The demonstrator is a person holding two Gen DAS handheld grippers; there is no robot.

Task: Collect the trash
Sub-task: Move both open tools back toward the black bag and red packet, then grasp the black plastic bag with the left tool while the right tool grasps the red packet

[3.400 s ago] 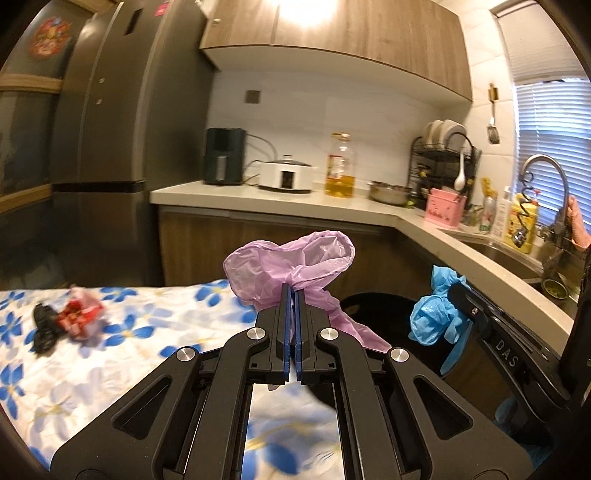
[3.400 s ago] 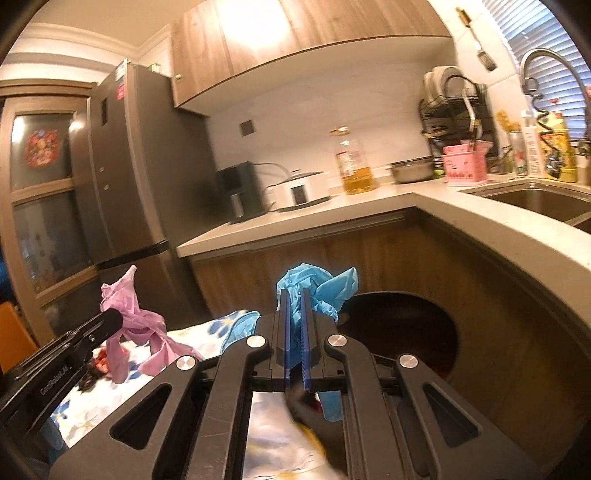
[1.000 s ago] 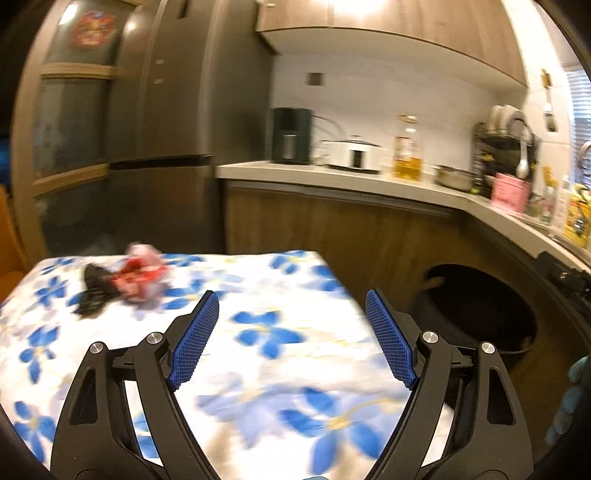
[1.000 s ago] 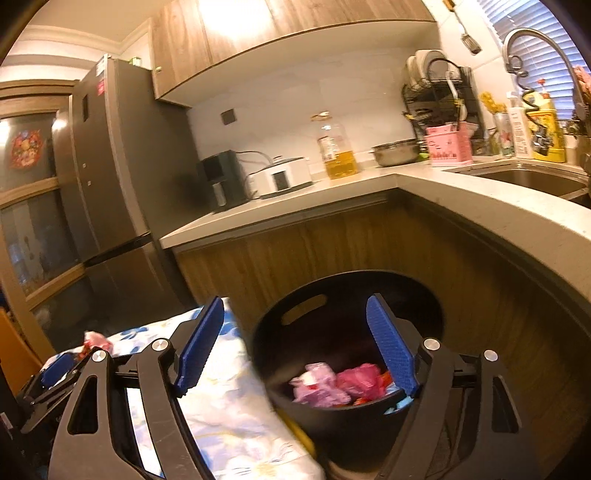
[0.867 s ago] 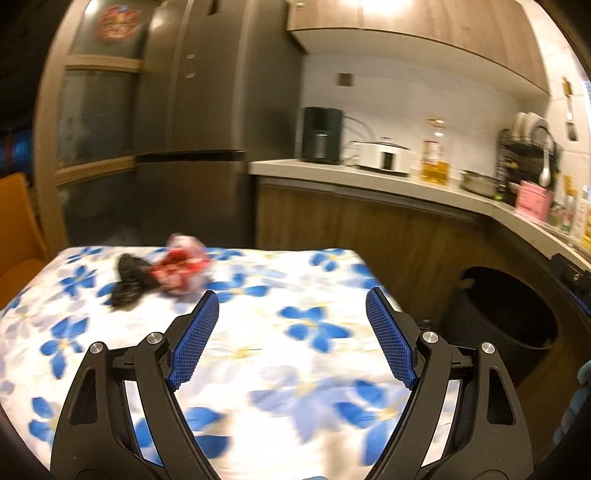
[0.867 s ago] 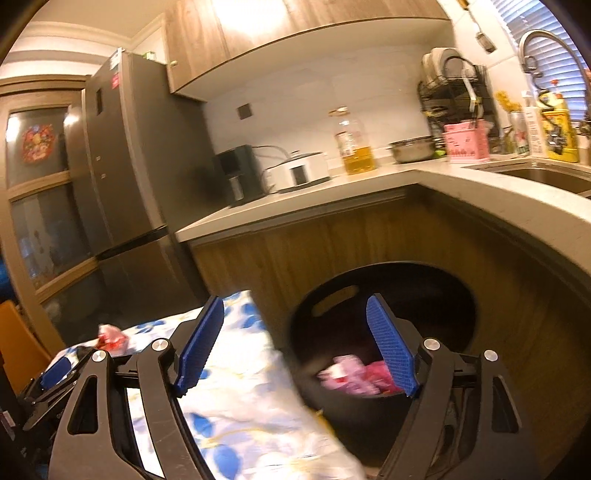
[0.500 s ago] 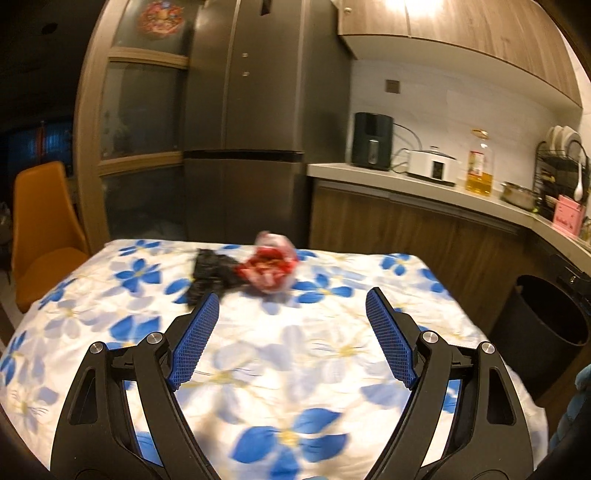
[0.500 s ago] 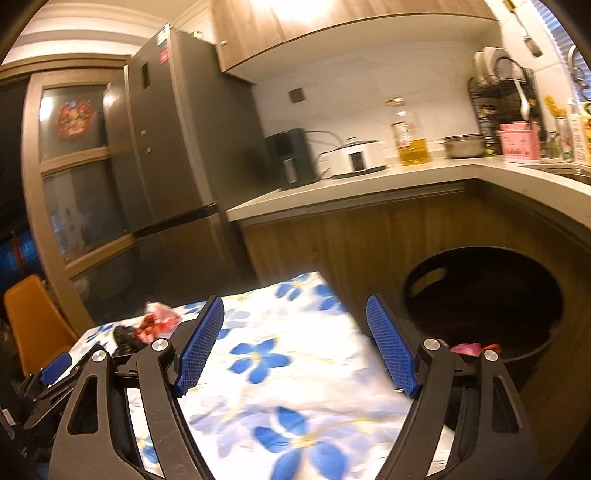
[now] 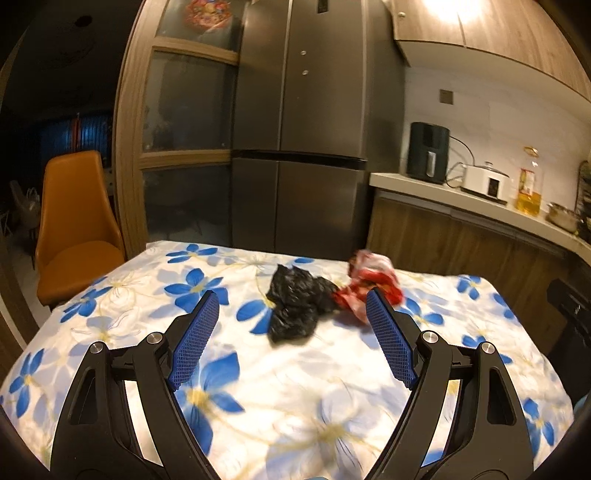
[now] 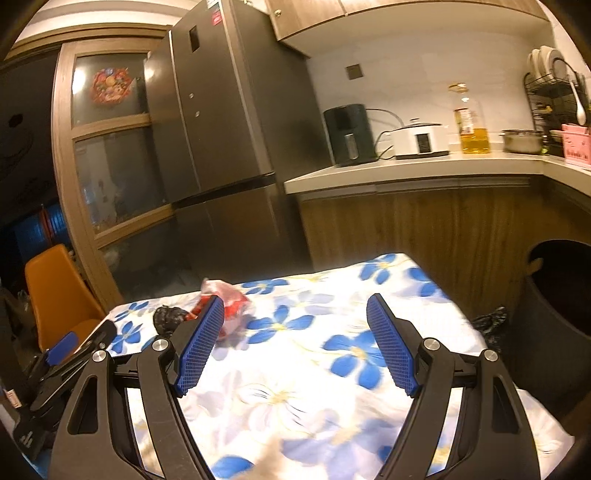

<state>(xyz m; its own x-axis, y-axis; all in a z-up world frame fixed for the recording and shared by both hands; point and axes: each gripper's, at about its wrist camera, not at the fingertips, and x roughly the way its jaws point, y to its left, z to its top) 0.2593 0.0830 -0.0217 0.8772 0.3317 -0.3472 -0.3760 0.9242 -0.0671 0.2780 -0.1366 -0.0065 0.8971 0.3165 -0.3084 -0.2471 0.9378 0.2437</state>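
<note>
Floral tablecloth (image 9: 317, 398) w/ black bag (image 9: 295, 306), red wrapper (image 9: 373, 284); no legible labels; both claws apart, empty.

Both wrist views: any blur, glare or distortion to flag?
Left wrist view: tablecloth smeared, cabinet light blown out, black bag readable. Right wrist view: cloth blurred, fridge bowed by fisheye, bin dark.

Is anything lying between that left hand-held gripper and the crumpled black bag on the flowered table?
Nothing visible. The left hand-held gripper is open, and only bare flowered tablecloth lies between it and the black bag. A red wrapper sits against the bag's right side.
</note>
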